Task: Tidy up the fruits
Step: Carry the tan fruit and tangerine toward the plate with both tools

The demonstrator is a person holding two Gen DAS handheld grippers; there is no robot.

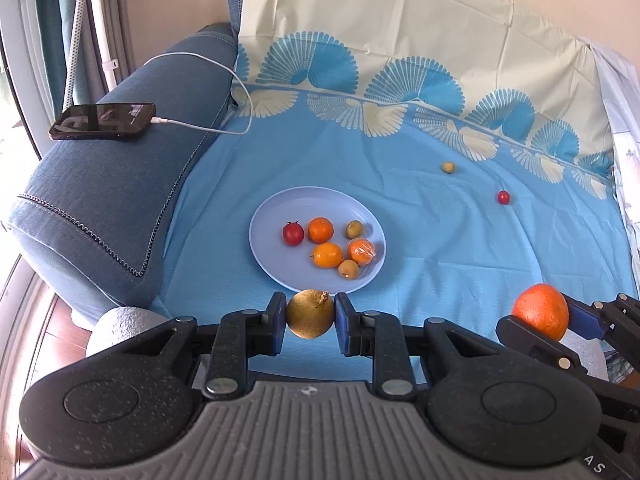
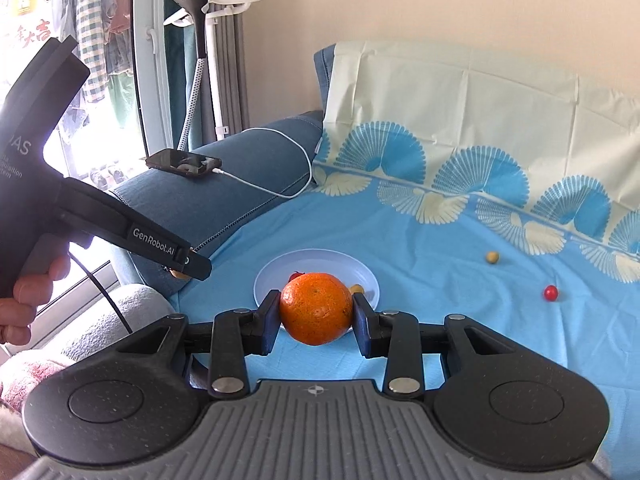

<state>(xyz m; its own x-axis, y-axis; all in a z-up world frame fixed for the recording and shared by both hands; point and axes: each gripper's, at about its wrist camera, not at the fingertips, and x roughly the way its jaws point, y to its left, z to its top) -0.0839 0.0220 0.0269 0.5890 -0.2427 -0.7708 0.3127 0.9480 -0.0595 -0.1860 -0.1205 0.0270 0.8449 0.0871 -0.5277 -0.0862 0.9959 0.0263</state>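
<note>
A pale blue plate (image 1: 276, 204) lies on the blue cloth and holds several small fruits: a red tomato (image 1: 293, 233), oranges (image 1: 320, 229) and small brown fruits (image 1: 354, 229). My left gripper (image 1: 310, 314) is shut on a brown round fruit (image 1: 310, 314), just in front of the plate's near rim. My right gripper (image 2: 316, 309) is shut on a large orange (image 2: 316, 308), held before the plate (image 2: 320, 260); it also shows in the left wrist view (image 1: 541, 316). A small yellow-green fruit (image 1: 448, 167) and a small red fruit (image 1: 503, 197) lie loose on the cloth at the far right.
A blue sofa armrest (image 1: 120, 184) stands at the left with a phone (image 1: 102, 121) on a white charging cable (image 1: 208, 80). The patterned cloth (image 1: 440, 240) runs up the backrest. A garment steamer stand (image 2: 200, 60) stands by the window.
</note>
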